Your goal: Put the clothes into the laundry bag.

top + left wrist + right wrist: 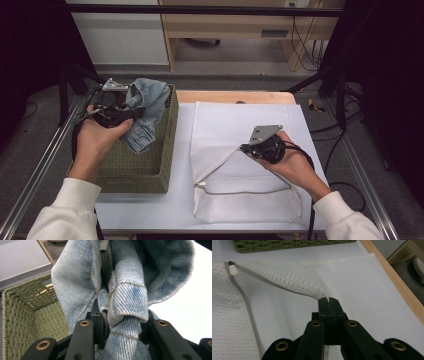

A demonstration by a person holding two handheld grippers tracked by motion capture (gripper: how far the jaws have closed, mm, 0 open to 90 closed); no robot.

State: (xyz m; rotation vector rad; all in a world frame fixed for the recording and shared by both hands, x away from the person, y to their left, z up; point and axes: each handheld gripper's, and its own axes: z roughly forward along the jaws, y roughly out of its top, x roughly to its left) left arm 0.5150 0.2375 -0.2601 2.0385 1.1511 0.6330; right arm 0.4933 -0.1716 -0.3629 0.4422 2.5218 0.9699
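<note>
Even overhead light brightens the white table [150, 200], washing out toward 3 o'clock in the left gripper view; the high view's corners fall dark, and close denim [125, 302] looks soft.

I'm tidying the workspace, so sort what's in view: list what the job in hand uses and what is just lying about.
In use:
- crumpled blue denim garment, in the left gripper
- white mesh laundry bag with grey zipper, flap pinched by the right gripper
- green woven basket

Lying about:
- cables on the floor
- wooden furniture behind
</note>
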